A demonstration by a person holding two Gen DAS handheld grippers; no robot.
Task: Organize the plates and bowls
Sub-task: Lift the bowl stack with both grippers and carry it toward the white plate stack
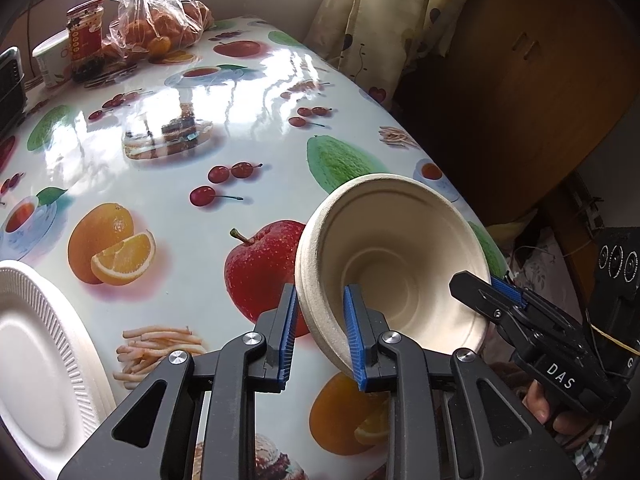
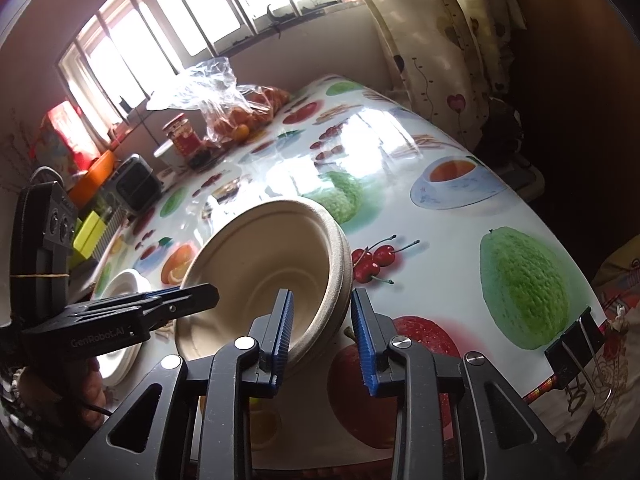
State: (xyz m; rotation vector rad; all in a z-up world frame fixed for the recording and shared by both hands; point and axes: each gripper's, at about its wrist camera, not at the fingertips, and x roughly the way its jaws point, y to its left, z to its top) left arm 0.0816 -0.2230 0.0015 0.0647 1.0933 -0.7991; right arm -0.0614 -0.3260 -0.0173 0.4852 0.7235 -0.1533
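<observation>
The paper-pulp bowl [image 1: 394, 264] is, I judge, very light, stiff enough to keep its shape but easily dented, with a matte, fibrous surface that grips well against my ribbed blue pads. The rim is the place to take it, one pad inside the wall and one outside, with only gentle pressure.

That is how my left gripper [image 1: 320, 336] stands: its jaws straddle the near rim, the inner pad against the inside wall, the outer pad with a sliver of gap, so I cannot tell whether they truly pinch. My right gripper [image 2: 322, 338] straddles the opposite rim, jaws partly open; the inner pad sits in the bowl, the outer pad stands clear of the wall.

The bowl is tilted on edge above the fruit-printed table [image 1: 168, 184], near its front edge. It is pale beige with a thick rolled lip, pressed rings inside and a small flat base. From the right wrist view the lip looks doubled, perhaps two nested bowls. A white ribbed plate [image 1: 36, 356] lies on the table to the left.
</observation>
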